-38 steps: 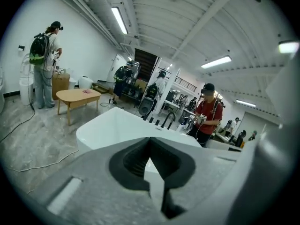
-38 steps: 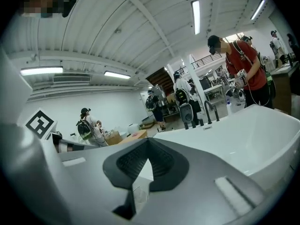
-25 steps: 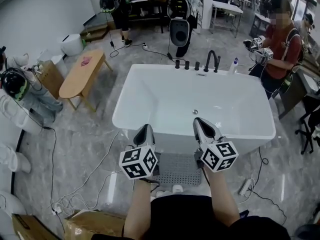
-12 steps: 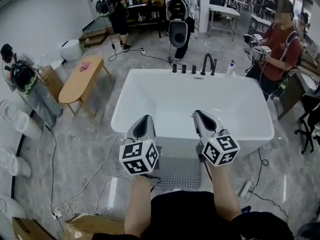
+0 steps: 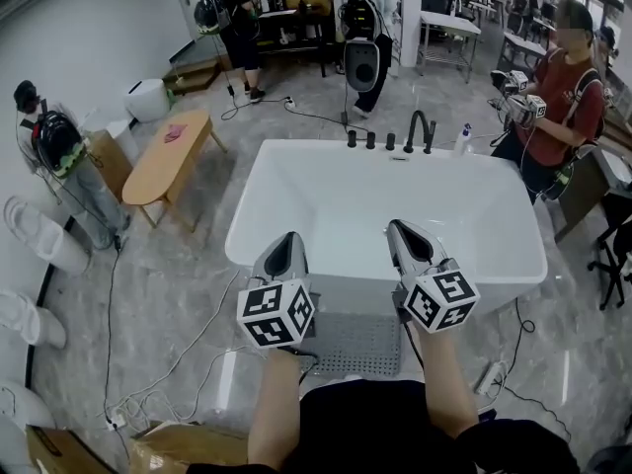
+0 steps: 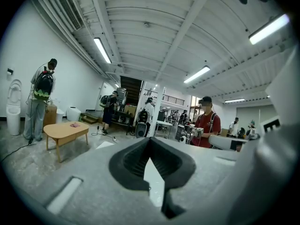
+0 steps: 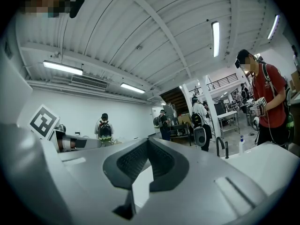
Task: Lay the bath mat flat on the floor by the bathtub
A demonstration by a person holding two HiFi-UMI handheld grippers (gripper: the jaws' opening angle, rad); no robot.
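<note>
Beside bathtub (image 5: 341,277), bath mat (image 5: 353,342) near edge hidden by torso (image 5: 385,425).

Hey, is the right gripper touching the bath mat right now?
Apart. The right gripper view shows the right gripper shut on nothing, aimed across the room; the head view shows the bath mat flat on the floor below it.

The mat (image 5: 351,342) lies on the floor (image 5: 178,275) just beside the tub's (image 5: 385,215) near side, about at its middle. Taps (image 5: 390,138) stand on the tub's far rim, with a bottle (image 5: 463,138) at its far right corner. A table (image 5: 168,156) stands left of the tub, apart from it.
</note>
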